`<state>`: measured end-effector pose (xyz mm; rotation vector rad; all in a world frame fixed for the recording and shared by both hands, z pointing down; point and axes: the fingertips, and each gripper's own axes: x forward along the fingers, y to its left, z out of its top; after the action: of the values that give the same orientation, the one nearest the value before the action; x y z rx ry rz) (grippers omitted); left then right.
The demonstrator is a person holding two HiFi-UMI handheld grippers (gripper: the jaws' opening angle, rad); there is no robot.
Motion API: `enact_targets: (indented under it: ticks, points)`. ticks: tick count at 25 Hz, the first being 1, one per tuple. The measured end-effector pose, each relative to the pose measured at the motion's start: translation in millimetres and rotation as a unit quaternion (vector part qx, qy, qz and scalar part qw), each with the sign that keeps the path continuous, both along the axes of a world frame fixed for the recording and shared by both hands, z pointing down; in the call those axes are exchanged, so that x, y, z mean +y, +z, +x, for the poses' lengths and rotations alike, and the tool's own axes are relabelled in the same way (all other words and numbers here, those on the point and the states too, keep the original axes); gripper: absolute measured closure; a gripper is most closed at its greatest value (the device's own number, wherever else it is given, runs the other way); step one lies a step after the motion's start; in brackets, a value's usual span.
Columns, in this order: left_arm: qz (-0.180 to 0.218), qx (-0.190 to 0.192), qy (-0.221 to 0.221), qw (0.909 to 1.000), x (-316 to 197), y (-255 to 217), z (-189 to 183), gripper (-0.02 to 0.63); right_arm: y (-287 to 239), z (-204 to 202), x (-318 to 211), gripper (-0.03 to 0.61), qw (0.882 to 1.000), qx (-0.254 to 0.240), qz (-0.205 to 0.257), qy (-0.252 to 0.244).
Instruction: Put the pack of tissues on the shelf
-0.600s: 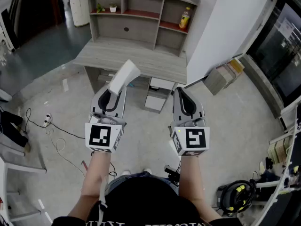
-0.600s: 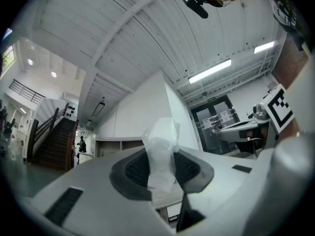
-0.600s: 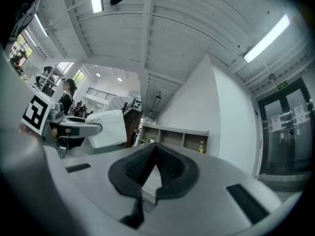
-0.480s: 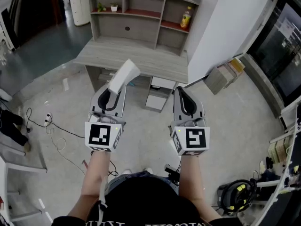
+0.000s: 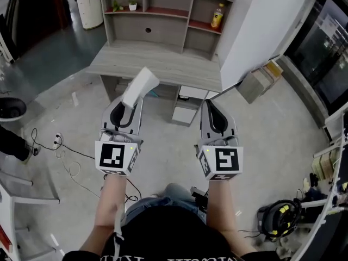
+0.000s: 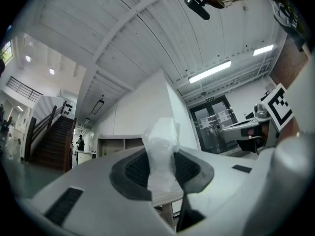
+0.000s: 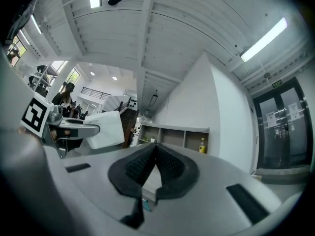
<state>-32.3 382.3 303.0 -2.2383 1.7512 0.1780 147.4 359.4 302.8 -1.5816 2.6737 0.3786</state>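
A white pack of tissues [image 5: 140,86] sticks up and forward out of my left gripper [image 5: 124,113], which is shut on its lower end. In the left gripper view the pack [image 6: 161,154] stands between the dark pads. My right gripper [image 5: 213,117] is shut with nothing in it, level with the left one and to its right; its pads meet in the right gripper view [image 7: 153,157]. The wooden shelf unit [image 5: 163,12] stands on the desk [image 5: 157,68] ahead of both grippers.
A yellow bottle [image 5: 218,16] stands in the shelf's right compartment and small plants [image 5: 132,6] in the upper left one. A white wall [image 5: 255,26] runs right of the desk, with a cardboard box [image 5: 260,82] on the floor. Cables [image 5: 65,156] lie at the left.
The view has shifted slightly: the desk and shelf sit a little further right and closer. Both grippers keep their pose, the left still gripping the tissues.
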Motion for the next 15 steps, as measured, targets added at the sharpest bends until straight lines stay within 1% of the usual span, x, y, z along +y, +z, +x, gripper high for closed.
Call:
enact_targets:
  ticks: [8, 12, 15]
  points:
    - [0.004, 0.008, 0.000, 1.0000, -17, 2, -16, 0.505, -5, -10, -20, 0.561, 1.000, -0.013, 0.006, 0.009]
    - [-0.005, 0.008, -0.009, 0.9999, -38, 4, -24, 0.505, -5, -19, -45, 0.561, 1.000, -0.019, 0.007, 0.007]
    - [0.000, 0.008, -0.015, 0.9998, -63, 5, -31, 0.505, -4, -23, -72, 0.561, 1.000, -0.025, 0.012, 0.005]
